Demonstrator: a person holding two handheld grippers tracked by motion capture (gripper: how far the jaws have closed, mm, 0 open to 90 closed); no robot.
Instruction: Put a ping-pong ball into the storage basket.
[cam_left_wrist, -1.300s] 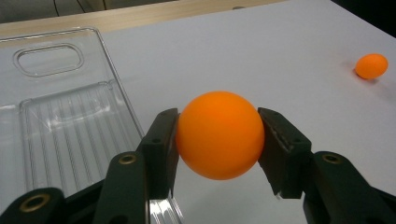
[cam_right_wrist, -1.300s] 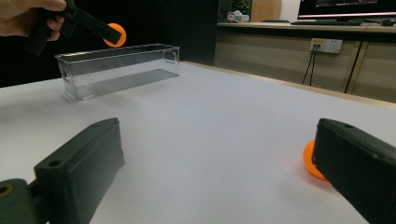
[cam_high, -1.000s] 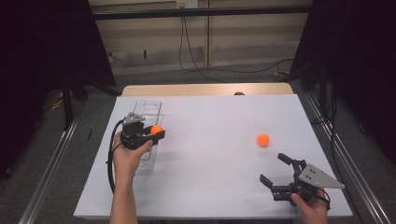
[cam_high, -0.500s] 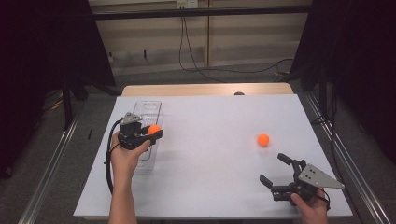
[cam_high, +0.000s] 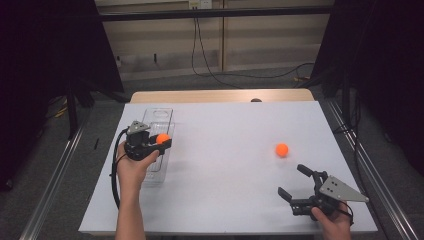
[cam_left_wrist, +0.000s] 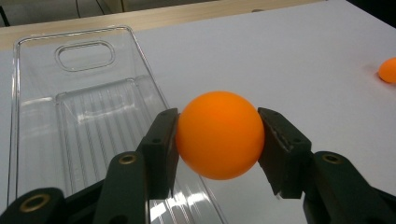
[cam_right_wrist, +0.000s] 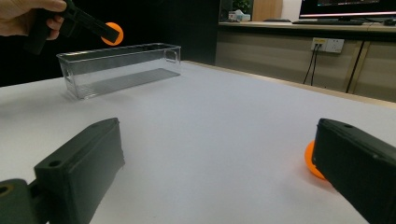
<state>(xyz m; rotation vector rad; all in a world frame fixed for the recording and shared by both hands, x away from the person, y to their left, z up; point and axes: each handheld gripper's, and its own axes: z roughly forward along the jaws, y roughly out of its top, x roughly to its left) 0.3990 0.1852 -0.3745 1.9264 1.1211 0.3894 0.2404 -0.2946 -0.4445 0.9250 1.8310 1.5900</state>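
Nearest, at the white bench's (cam_high: 225, 170) front right, the right claw (cam_high: 295, 185) sits wide open w/ nothing in it. A loose orange ball (cam_high: 282, 149) lies just beyond it. Further back on the left, the left claw (cam_left_wrist: 217, 140) is clamped on a second orange ball (cam_left_wrist: 219, 134), held above the right edge of a clear plastic bin (cam_high: 156, 145).
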